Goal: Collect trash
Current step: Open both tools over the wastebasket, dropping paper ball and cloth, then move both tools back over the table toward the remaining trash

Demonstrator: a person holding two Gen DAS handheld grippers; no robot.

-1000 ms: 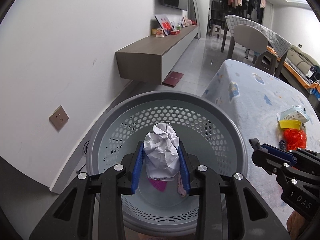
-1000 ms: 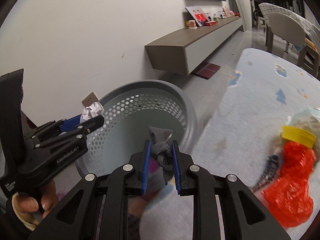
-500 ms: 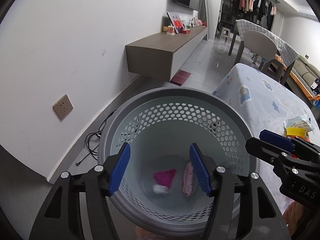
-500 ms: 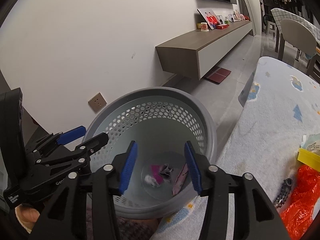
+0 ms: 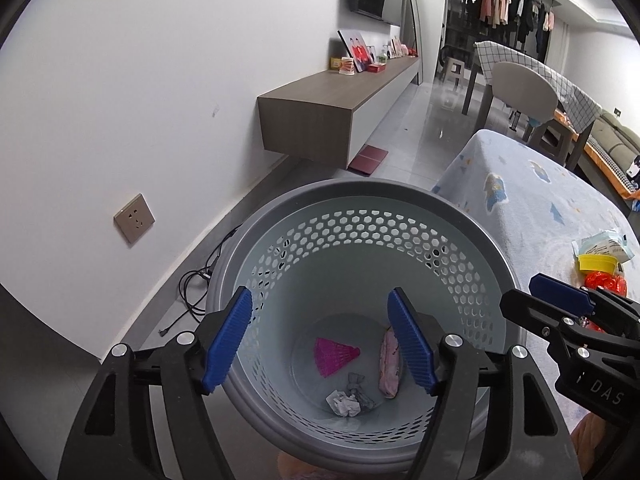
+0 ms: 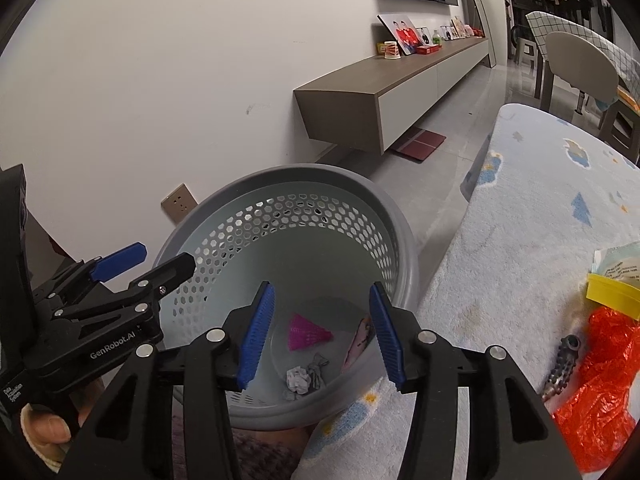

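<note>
Left gripper (image 5: 320,340): it hangs above the grey basket (image 5: 360,200), pointing down into it. Its blue pads (image 5: 228,340) stand wide apart and nothing is between them. The jaws have just been opening.

Right gripper (image 6: 322,334): it hangs over the near edge of the basket, beside the left one. Its pads are apart too, not so wide, and they hold nothing. These jaws have also just been opening, and then they kept their width.

Basket: round, with a ring of holes in the wall. It stands on the floor between the white wall and the table (image 6: 520,240) with the pale blue cover.

Trash in the basket: on the bottom lie a crumpled white paper ball (image 5: 342,402), a small grey knotted scrap (image 5: 358,386) touching it, a pink mesh piece (image 5: 334,356) and a pale pink wrapper (image 5: 389,364) that leans against the wall.

Trash on the table: an orange plastic bag (image 6: 600,380), a yellow lid (image 6: 612,294), a pale packet (image 6: 616,262) behind it and a small dark cone-like thing (image 6: 562,364) lie close together near the right edge.

Person: a thumb (image 6: 44,426) shows on the handle of the left gripper.
</note>
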